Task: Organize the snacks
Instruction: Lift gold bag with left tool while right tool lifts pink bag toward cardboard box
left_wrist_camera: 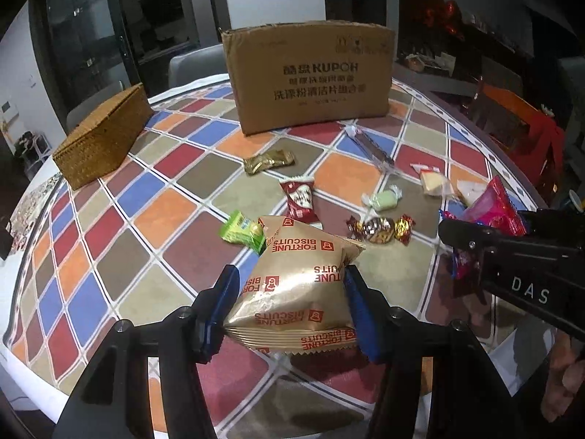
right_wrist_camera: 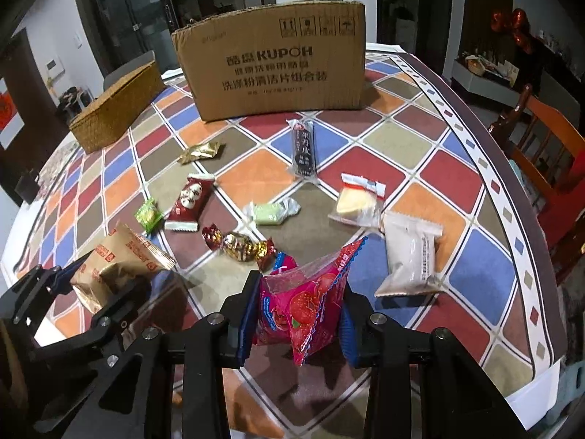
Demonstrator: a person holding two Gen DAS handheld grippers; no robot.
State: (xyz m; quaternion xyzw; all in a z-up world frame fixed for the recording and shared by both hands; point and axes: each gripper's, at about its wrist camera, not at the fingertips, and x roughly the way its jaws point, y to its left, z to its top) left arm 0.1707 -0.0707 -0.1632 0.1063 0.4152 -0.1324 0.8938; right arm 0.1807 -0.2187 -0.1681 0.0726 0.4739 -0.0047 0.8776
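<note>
While both jaws clench packets, left gripper (left_wrist_camera: 290, 301) on biscuit packet (left_wrist_camera: 292, 285), right gripper (right_wrist_camera: 296, 314) on pink packet (right_wrist_camera: 307, 300): carry level toward cardboard box (left_wrist_camera: 310, 77) at 12 o'clock, clearing loose sweets.

Gold Fortune Biscuits packet (left_wrist_camera: 292, 289) is held clear of the table, tilted, print upside down. Pink strawberry-print packet (right_wrist_camera: 307, 303) is likewise held aloft, crumpled. Smaller wrapped snacks (right_wrist_camera: 237, 245) are scattered flat across the checkered tablecloth (right_wrist_camera: 420, 139), before a cardboard box (right_wrist_camera: 274, 66).
</note>
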